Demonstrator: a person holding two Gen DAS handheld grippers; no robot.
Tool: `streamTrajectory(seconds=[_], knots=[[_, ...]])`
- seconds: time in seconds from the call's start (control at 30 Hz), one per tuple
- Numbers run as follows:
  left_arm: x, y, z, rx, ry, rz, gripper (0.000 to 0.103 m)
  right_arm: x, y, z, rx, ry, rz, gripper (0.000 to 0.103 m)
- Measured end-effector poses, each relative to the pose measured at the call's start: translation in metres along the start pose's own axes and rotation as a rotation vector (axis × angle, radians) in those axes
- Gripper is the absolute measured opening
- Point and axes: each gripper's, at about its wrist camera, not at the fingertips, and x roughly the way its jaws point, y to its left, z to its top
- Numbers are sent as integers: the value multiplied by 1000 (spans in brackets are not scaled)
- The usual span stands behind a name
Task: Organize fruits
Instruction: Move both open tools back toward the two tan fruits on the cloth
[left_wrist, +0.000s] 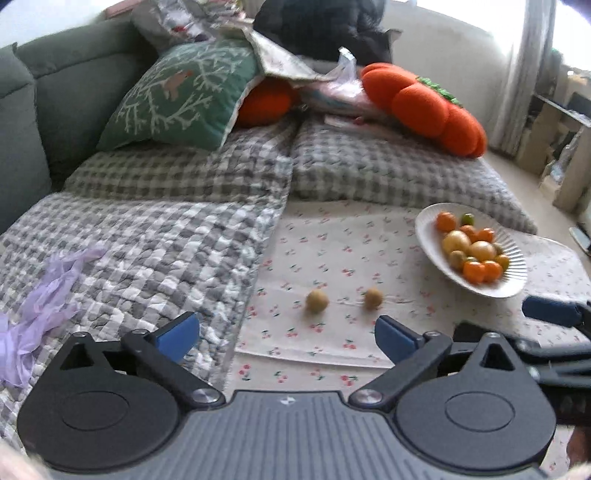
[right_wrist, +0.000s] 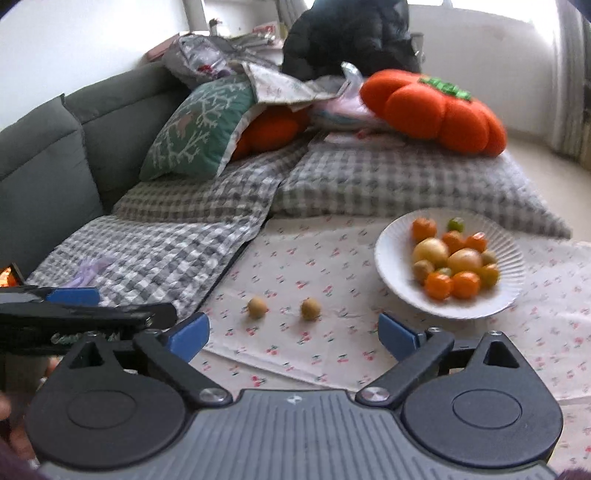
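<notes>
Two small brown-green fruits lie loose on the cherry-print cloth (left_wrist: 332, 236): one on the left (left_wrist: 317, 301) (right_wrist: 257, 307), one on the right (left_wrist: 373, 298) (right_wrist: 310, 309). A white fluted plate (left_wrist: 428, 225) (right_wrist: 391, 254) at the right holds several oranges, yellow fruits and small green ones. My left gripper (left_wrist: 288, 338) is open and empty, just short of the two loose fruits. My right gripper (right_wrist: 293, 338) is open and empty, also short of them, with the plate ahead to its right.
A grey checked quilt (left_wrist: 147, 236) covers the sofa seat at the left. A green cushion (left_wrist: 177, 96), orange pumpkin cushions (left_wrist: 424, 107) and piled cloths lie behind. Purple plastic (left_wrist: 44, 295) lies at the left. The other gripper shows at each view's edge.
</notes>
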Motion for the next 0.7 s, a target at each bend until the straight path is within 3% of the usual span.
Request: streamTrajectory(seconds=[0.13, 0.23, 0.43, 0.53, 0.7], knots=[[13, 4, 10, -46, -18, -19, 98, 8, -15, 1, -1, 14, -2, 100], [27, 3, 9, -42, 15, -20, 98, 23, -32, -3, 35, 38, -3, 102], [45, 2, 5, -26, 62, -43, 98, 61, -45, -28, -1, 146, -50, 99], [56, -4, 9, -19, 68, -50, 98, 70, -31, -37, -79, 128, -88, 97], [92, -14, 11, 21, 110, -27, 98, 90, -16, -38, -149, 88, -91, 83]])
